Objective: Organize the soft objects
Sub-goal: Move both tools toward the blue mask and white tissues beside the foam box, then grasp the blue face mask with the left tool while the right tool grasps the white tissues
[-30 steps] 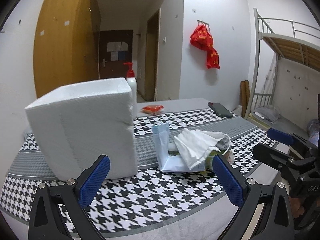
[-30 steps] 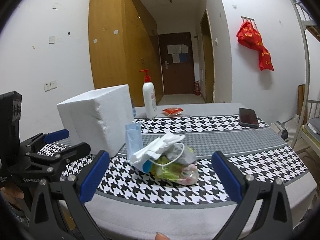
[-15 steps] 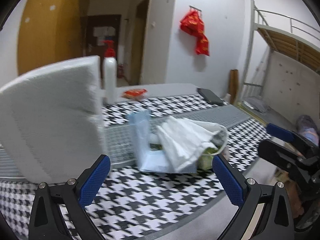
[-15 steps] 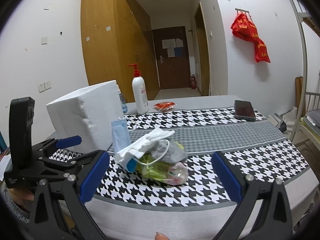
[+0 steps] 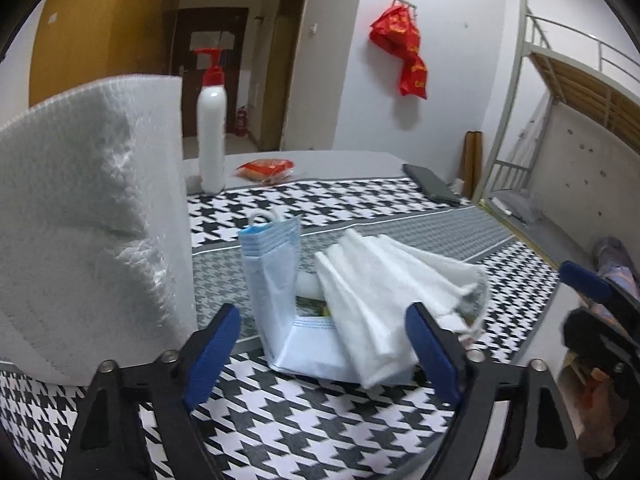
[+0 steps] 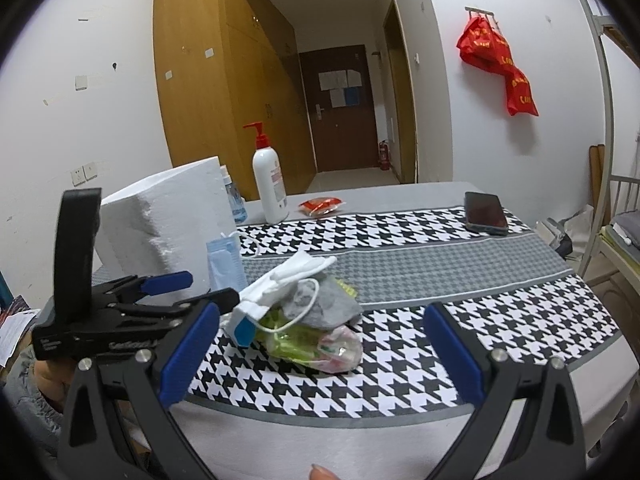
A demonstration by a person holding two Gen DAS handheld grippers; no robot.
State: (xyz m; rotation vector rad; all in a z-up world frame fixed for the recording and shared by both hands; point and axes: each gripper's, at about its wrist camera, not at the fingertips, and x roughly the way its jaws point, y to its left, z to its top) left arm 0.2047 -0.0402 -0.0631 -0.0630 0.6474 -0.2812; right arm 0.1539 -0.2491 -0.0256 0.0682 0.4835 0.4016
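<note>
A pile of soft things lies on the houndstooth tablecloth (image 6: 400, 368). It holds a stack of blue face masks (image 5: 276, 280) bent upright, white folded masks (image 5: 376, 300) (image 6: 296, 272), a grey cloth (image 6: 320, 304) and a clear bag of green and pink items (image 6: 316, 344). My left gripper (image 5: 324, 344) is open, its blue fingers either side of the blue and white masks, close in front of them. It also shows in the right wrist view (image 6: 176, 292). My right gripper (image 6: 320, 356) is open and empty, just before the table's front edge, facing the pile.
A white foam block (image 5: 92, 224) (image 6: 168, 220) stands left of the pile. Behind are a white pump bottle (image 6: 270, 188), a small blue bottle (image 6: 234, 200), a red packet (image 6: 320, 205) and a phone (image 6: 485, 212). A bunk bed frame (image 5: 560, 120) stands at the right.
My left gripper has moved forward and right, closing in on the masks, which now sit between its fingers. My right gripper has edged a little closer to the pile.
</note>
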